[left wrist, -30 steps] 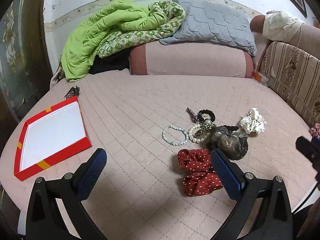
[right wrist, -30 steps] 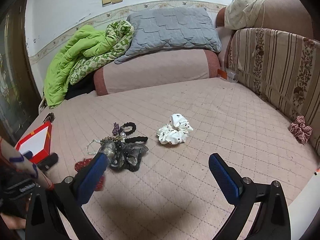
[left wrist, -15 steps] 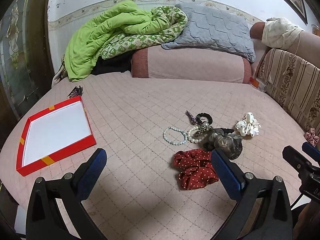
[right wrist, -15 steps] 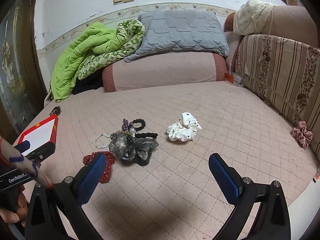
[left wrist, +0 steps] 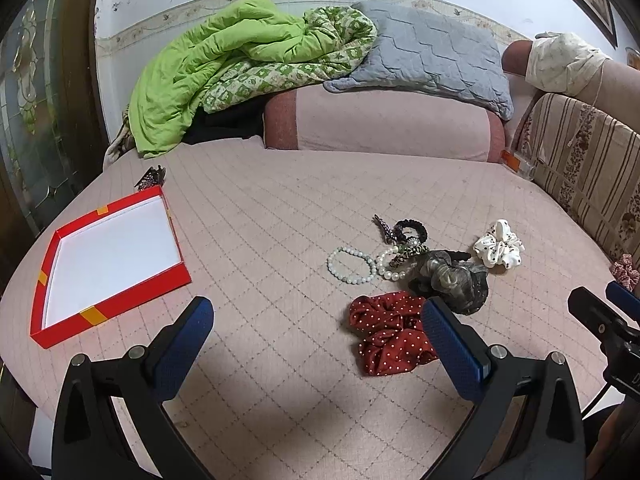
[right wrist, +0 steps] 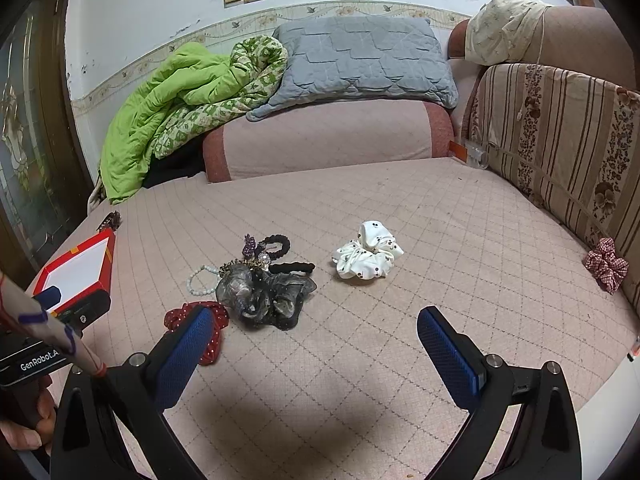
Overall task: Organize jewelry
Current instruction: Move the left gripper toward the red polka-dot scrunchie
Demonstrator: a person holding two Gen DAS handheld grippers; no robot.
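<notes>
- Watching both tongs: left tongs (left wrist: 316,320) & right tongs (right wrist: 314,330) hang over the bed w/ blue pads spread wide, nothing between them. You hold nothing yet.
- Snagging is your main risk: the pile mid-bed is tangled. Pale green bead bracelet (left wrist: 351,266) lies just beside the white pearl bracelet (left wrist: 394,266), which touches the grey sheer scrunchie (left wrist: 452,280). Pinch one & you likely drag its neighbours along.
- Beads are round & hard, so they prob. roll out of flat pads; go for a strand, not one bead, or it slips.
- Soft quilted bed cover (left wrist: 280,220) gives under pressure; push down too hard & thin pieces sink into it, tongs close on fabric instead.
- Red polka-dot scrunchie (left wrist: 390,332) sits right by your left tongs' right-side pad, partly hidden by it; easy to grab by mistake if you aim for beads.
- Red tray (left wrist: 40,320) w/ white inside lies well apart to the left, looks empty; long carry, so a weak grip could drop stuff en route.
- Both tongs are near each other (each shows in the other's view); reaching for the same pile could knock them together.
- White spotted scrunchie (right wrist: 368,254) lies alone, apart from the pile: safest first pick, imo.
- Dark claw clip (left wrist: 150,178) at the tray's far corner & a red check scrunchie (right wrist: 606,264) by the striped cushion (right wrist: 560,128): easy to forget.
</notes>
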